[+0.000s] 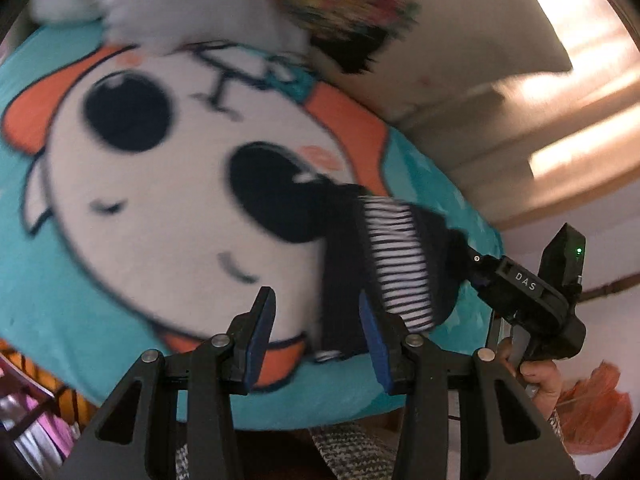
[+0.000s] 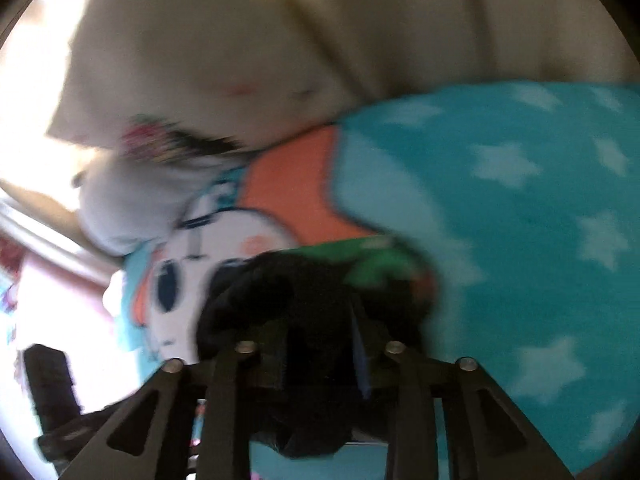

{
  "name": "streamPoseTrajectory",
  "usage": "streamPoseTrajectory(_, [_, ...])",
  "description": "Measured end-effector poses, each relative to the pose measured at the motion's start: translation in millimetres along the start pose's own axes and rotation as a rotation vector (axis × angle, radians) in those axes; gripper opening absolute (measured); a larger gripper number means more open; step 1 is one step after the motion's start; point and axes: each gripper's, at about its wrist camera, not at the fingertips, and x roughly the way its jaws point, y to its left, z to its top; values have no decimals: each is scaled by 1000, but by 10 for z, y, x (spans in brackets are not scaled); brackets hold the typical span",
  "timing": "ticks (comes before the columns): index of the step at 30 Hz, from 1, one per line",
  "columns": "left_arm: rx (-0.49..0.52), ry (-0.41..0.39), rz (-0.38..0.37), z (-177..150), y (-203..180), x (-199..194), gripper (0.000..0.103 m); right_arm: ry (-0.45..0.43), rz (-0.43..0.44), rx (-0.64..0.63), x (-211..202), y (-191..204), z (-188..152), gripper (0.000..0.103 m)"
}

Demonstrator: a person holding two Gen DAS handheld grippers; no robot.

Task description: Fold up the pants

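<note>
Pants clamped in right tool; left tool open beside.

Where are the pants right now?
In the left wrist view the pants lie right of centre on the cartoon blanket, their right end at the right gripper.

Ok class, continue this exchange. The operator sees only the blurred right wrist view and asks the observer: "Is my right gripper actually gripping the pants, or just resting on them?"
Observer: Gripping. The left wrist view shows the right gripper shut on a dark bunch of the pants.
Operator: And the other gripper, is it holding anything?
Observer: No. The left gripper is open and empty, just short of the striped panel of the pants.
</note>
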Motion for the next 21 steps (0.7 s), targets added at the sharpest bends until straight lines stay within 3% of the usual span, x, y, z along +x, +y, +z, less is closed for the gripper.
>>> streamPoseTrajectory(3, [43, 15, 1, 55, -276, 180, 42, -61, -4, 41, -234, -222, 95, 44])
streamPoseTrajectory(6, [38, 49, -2, 64, -398, 429, 42, -91, 70, 4, -453, -197, 176, 45])
streamPoseTrajectory(10, [28, 103, 27, -43, -454, 780, 42, -64, 112, -111, -462, -41, 187, 45])
streamPoseTrajectory(13, [35, 94, 49, -97, -478, 853, 43, -21, 115, -154, -303, -10, 131, 60])
streamPoseTrajectory(16, [7, 88, 42, -91, -436, 855, 43, 37, 104, -169, -66, -32, 60, 61])
streamPoseTrajectory(17, [1, 85, 43, -96, -424, 861, 43, 65, 98, -180, 14, -30, 41, 49])
streamPoseTrajectory(18, [2, 81, 45, -115, -426, 858, 43, 79, 62, -190, 89, -46, 31, 21])
streamPoseTrajectory(21, [23, 64, 69, -207, -431, 824, 44, 81, -106, -211, 221, -181, 20, 18])
